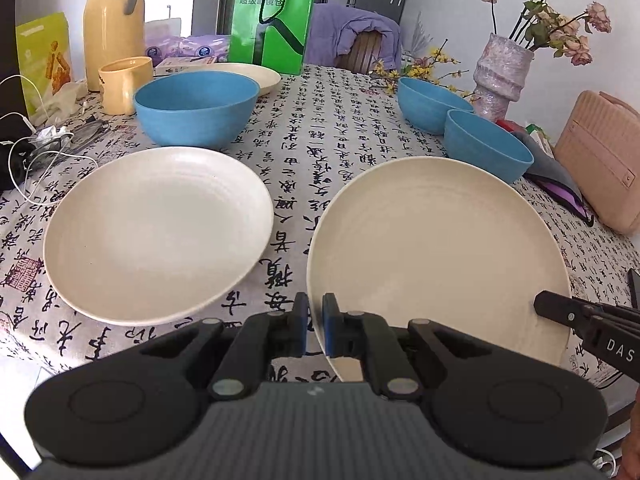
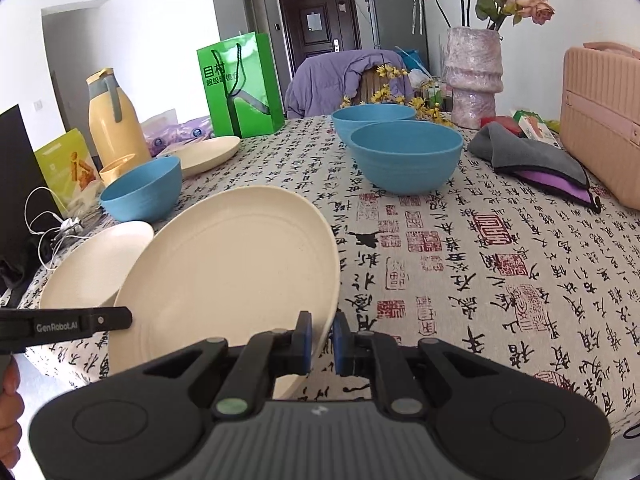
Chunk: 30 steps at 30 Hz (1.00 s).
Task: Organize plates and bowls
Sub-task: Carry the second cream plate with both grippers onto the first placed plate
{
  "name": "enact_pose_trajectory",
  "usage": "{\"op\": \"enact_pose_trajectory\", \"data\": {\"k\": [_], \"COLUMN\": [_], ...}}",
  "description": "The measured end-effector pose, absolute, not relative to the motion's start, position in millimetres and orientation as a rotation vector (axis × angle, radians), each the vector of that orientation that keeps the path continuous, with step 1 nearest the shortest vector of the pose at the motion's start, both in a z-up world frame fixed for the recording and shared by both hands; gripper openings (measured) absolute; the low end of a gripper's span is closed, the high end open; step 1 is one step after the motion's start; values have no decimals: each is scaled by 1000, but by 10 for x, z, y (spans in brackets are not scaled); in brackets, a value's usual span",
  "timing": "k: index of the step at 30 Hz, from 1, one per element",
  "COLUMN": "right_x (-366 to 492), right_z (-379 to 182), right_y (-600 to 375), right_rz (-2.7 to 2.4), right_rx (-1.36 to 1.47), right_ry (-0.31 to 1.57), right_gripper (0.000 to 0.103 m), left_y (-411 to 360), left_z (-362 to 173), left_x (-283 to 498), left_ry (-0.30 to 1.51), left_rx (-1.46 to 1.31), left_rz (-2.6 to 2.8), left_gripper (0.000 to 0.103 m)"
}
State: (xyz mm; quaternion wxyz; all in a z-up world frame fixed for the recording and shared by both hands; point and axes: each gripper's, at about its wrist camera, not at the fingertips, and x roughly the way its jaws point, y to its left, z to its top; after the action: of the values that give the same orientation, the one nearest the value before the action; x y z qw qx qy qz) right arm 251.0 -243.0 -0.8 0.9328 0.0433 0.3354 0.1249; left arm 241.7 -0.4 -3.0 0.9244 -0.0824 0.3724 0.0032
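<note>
A cream plate (image 1: 436, 256) is held tilted above the table's near edge; it also shows in the right wrist view (image 2: 232, 272). My left gripper (image 1: 315, 322) is shut on its left rim. My right gripper (image 2: 320, 336) is shut on its right rim, and its finger shows at the right in the left wrist view (image 1: 560, 312). A second cream plate (image 1: 156, 232) lies flat on the table to the left. A third cream plate (image 1: 248, 76) lies at the back. One blue bowl (image 1: 196, 108) stands back left. Two blue bowls (image 1: 430, 104) (image 1: 486, 148) stand back right.
A yellow jug (image 1: 112, 20), a yellow cup (image 1: 122, 84) and a green bag (image 1: 272, 16) stand at the back. A vase of flowers (image 1: 500, 72), a pink case (image 1: 600, 160) and a grey cloth (image 2: 532, 156) are at the right. Cables (image 1: 36, 152) lie at the left edge.
</note>
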Motion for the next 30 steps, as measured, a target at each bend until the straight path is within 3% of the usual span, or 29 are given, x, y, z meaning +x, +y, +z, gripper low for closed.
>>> {"op": "enact_pose_trajectory", "data": {"k": [13, 30], "right_x": [2841, 3350], "right_z": [95, -55], "right_y": [-1762, -469], "right_rz": [368, 475], "right_rx": [115, 9], "right_ry": [698, 752], "right_gripper": [11, 15], "left_y": [695, 1665], "left_z": [152, 35], "left_x": [2404, 2572], "left_ry": [684, 728], "left_rx": [-166, -191], "left_rz": [143, 259], "left_gripper": [7, 8]}}
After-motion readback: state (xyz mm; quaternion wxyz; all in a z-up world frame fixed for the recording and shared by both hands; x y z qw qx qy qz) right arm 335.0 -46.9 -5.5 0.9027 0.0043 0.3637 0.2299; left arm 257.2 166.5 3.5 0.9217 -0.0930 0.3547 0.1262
